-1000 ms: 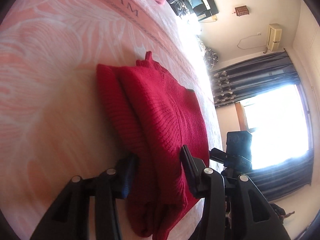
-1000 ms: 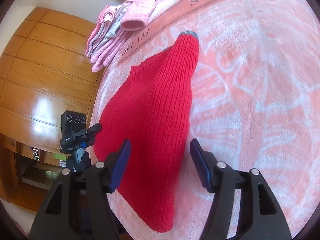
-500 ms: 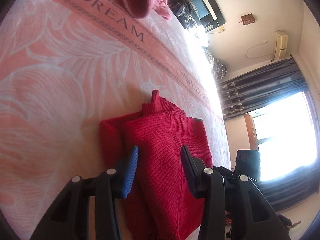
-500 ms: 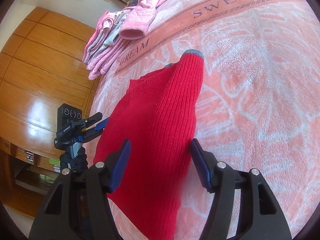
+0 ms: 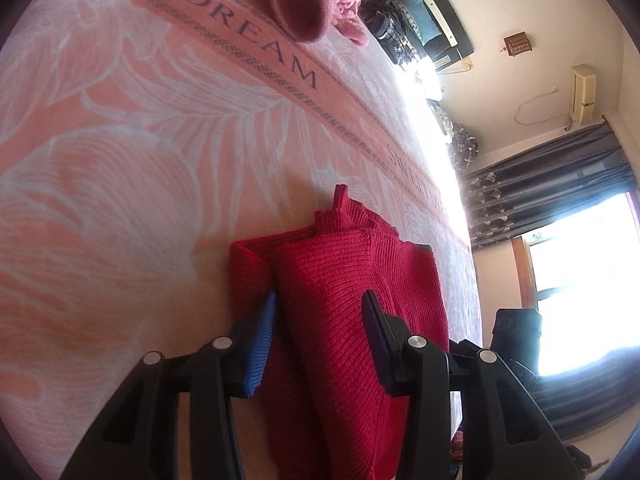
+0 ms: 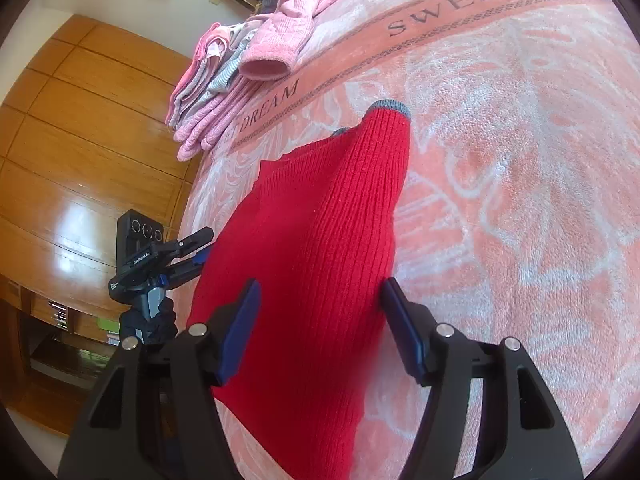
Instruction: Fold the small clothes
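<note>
Red knit sweater (image 5: 352, 320) is lying partly folded on the bed (image 5: 120, 200), its sides turned in, collar end pointing away from both wrist cameras. Long axis is running straight ahead along the fingers in each view. Grey-edged cuff (image 6: 390, 105) is showing at the far end in the right view.

Left gripper (image 5: 318, 334): jaws are standing apart, straddling the upper folded layer; contact with the knit cannot be told. Right gripper (image 6: 320, 320): jaws are standing apart on either side of the folded panel, not pinching. Both are sitting at the near end, neither clearly nearer.

No containers. A pile of pink clothes (image 6: 240, 76) is resting well apart at the bed's far edge. Judged next: closing on the near end and carrying it toward the collar.
</note>
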Motion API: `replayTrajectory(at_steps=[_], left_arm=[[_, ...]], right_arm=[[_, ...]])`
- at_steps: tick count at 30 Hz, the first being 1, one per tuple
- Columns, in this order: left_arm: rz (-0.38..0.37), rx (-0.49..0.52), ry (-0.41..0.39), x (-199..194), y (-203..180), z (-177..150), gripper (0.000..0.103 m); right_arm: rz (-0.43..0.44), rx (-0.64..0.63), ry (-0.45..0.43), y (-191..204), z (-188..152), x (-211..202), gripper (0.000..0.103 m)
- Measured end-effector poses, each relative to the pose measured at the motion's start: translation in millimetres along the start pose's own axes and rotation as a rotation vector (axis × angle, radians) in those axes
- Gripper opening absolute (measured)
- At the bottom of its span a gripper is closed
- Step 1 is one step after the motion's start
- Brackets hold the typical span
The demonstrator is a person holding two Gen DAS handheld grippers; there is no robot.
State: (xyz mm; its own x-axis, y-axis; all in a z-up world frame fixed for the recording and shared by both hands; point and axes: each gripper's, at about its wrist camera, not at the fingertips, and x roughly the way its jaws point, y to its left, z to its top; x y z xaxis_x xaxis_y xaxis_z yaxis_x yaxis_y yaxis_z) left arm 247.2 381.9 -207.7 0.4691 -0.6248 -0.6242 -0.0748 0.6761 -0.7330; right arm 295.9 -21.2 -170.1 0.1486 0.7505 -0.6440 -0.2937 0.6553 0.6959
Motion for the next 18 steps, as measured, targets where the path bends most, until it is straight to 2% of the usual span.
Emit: replayTrajectory(at_steps=[3,4,6,7,10,13,16,18], left_arm=[[-0.024,0.017,-0.008,6.4,-5.9,0.9,0.041],[-0.027,0.036,-0.019,6.4,-10.0,0.5,0.037],[-0.043,0.067,-0.039,5.5,-17.1,1.2,0.014],[-0.063,0.076,-0.055,2.6,-19.7,1.0,0.010],[-0.125,0.112,-0.156,-18.6,-28.2,-9.1,0.007],[-0.110,0.170,-0.254,-45.0,-32.9,-22.6,0.007],[-0.045,0.153,-0.244,-42.9,-12.6,-19.4,0.007],[-0.028,0.107,-0.173,-20.9,7.7,-12.5,0.007]], right_arm=[[-0.006,0.003,0.002,-0.8,0.8,4.0,0.064],[-0.005,0.007,0.001,-1.3,0.9,4.6,0.064],[-0.004,0.011,0.000,-2.4,0.8,4.5,0.064],[-0.004,0.012,0.000,-2.9,0.6,4.4,0.064],[0.006,0.020,0.000,-4.6,-0.8,3.0,0.064],[0.021,0.020,-0.002,-5.8,-2.6,0.2,0.065],[0.019,0.003,-0.001,-2.6,-4.3,0.7,0.065],[0.003,0.001,0.010,-0.4,-5.1,5.6,0.065]])
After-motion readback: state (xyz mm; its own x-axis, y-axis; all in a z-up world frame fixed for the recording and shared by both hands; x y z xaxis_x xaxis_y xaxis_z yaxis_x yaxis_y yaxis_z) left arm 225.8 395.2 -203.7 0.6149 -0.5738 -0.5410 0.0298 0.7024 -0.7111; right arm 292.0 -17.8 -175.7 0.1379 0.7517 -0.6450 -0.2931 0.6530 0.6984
